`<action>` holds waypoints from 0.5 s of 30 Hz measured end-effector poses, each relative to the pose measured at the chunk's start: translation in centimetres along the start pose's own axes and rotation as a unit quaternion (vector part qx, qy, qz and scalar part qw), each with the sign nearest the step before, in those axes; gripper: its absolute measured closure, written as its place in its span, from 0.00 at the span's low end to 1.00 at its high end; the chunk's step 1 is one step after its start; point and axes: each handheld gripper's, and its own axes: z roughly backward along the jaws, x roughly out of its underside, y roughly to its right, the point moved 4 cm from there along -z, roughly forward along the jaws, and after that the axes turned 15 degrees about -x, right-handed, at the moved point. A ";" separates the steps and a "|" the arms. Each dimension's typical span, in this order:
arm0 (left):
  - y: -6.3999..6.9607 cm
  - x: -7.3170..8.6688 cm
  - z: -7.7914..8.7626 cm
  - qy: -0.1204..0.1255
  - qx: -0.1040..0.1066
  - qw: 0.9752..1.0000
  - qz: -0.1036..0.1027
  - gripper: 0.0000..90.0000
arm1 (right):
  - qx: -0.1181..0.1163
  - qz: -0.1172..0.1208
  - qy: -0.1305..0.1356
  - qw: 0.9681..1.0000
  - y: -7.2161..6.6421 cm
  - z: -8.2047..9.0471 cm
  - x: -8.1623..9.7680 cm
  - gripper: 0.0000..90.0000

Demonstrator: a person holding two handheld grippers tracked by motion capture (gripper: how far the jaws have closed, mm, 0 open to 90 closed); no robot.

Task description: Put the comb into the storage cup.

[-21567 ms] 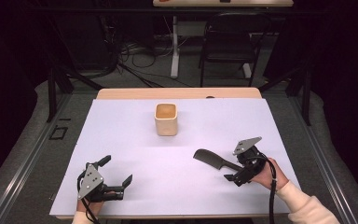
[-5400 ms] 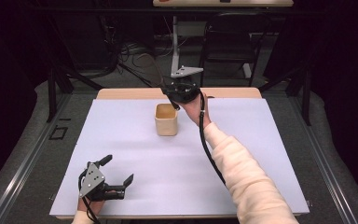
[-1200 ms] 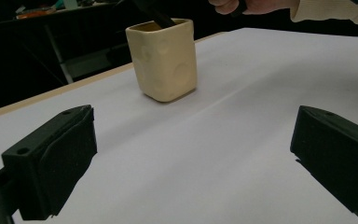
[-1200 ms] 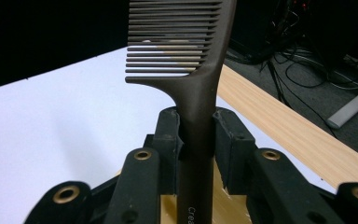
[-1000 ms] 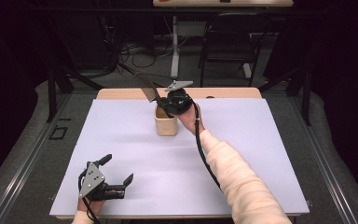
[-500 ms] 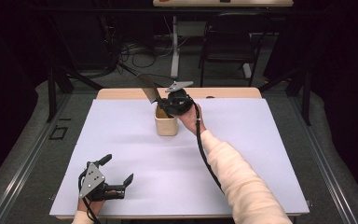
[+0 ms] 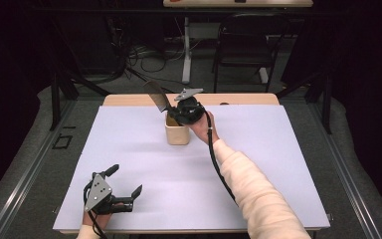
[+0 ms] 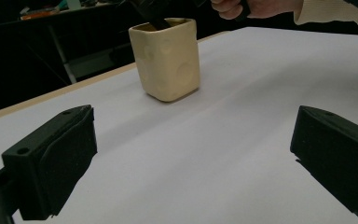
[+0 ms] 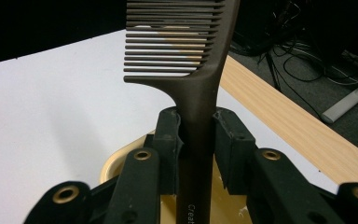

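Observation:
A cream square cup (image 7: 177, 133) stands at the back middle of the white table; its side faces me in the left gripper view (image 8: 167, 57). My right gripper (image 7: 175, 113) hovers just over the cup's mouth, shut on the handle of a dark brown comb (image 9: 182, 56). The comb's toothed end (image 7: 155, 94) sticks up and to the left, and its handle points down toward the cup's rim (image 9: 121, 160). My left gripper (image 7: 124, 186) rests near the table's front left corner, open, its pads (image 8: 63, 158) wide apart with nothing between them.
The white sheet (image 7: 129, 149) covers the table, with a wooden strip (image 7: 248, 98) bare along the far edge. Behind the table are a chair (image 7: 243, 45), a stand and cables on the floor.
The right gripper and the comb have sunk very slightly toward the cup. The left gripper has kept still.

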 end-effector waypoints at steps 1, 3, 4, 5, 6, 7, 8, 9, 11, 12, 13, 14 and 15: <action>0.0 0.0 0.0 0.000 0.000 1.000 0.000 0.00 | 0.000 0.000 0.000 1.000 0.0 0.0 0.0 0.80; 0.0 0.0 0.0 0.002 0.001 1.000 0.001 0.00 | 0.001 0.001 -0.001 1.000 0.0 0.0 0.0 0.80; 0.0 0.0 0.0 0.002 0.001 1.000 0.002 0.00 | 0.001 0.000 -0.001 1.000 0.0 0.0 0.0 0.80; 0.0 0.0 0.0 0.002 0.000 1.000 0.003 0.00 | 0.001 0.000 -0.001 1.000 0.0 0.0 0.0 0.80; 0.0 0.0 0.0 0.001 -0.001 1.000 0.002 0.00 | 0.001 0.000 -0.001 1.000 0.0 -0.1 0.1 0.80; 0.0 0.0 0.0 0.001 -0.001 1.000 0.002 0.00 | 0.001 -0.002 0.000 1.000 0.0 -0.1 0.1 0.79; 0.0 0.0 0.0 0.002 -0.001 1.000 0.003 0.00 | 0.001 -0.002 0.000 1.000 0.1 -0.1 0.1 0.80; 0.0 0.0 0.0 0.002 -0.001 1.000 0.002 0.00 | 0.002 -0.004 0.001 1.000 0.1 -0.2 0.1 0.79; 0.0 0.0 0.0 0.002 -0.001 1.000 0.002 0.00 | 0.003 -0.005 -0.002 1.000 0.0 -0.2 0.2 0.79; 0.0 0.0 0.0 0.002 -0.002 1.000 0.002 0.00 | 0.005 -0.004 -0.004 1.000 0.0 -0.2 0.2 0.79; 0.0 0.0 0.0 0.003 -0.002 1.000 0.002 0.00 | 0.006 -0.004 -0.007 1.000 0.0 -0.2 0.2 0.79; 0.0 0.0 0.0 0.003 -0.002 1.000 0.002 0.00 | 0.005 -0.002 -0.006 1.000 -0.1 -0.2 0.3 0.77; 0.0 0.0 0.0 0.002 -0.002 1.000 0.002 0.00 | 0.005 -0.002 -0.010 1.000 -0.1 -0.2 0.3 0.68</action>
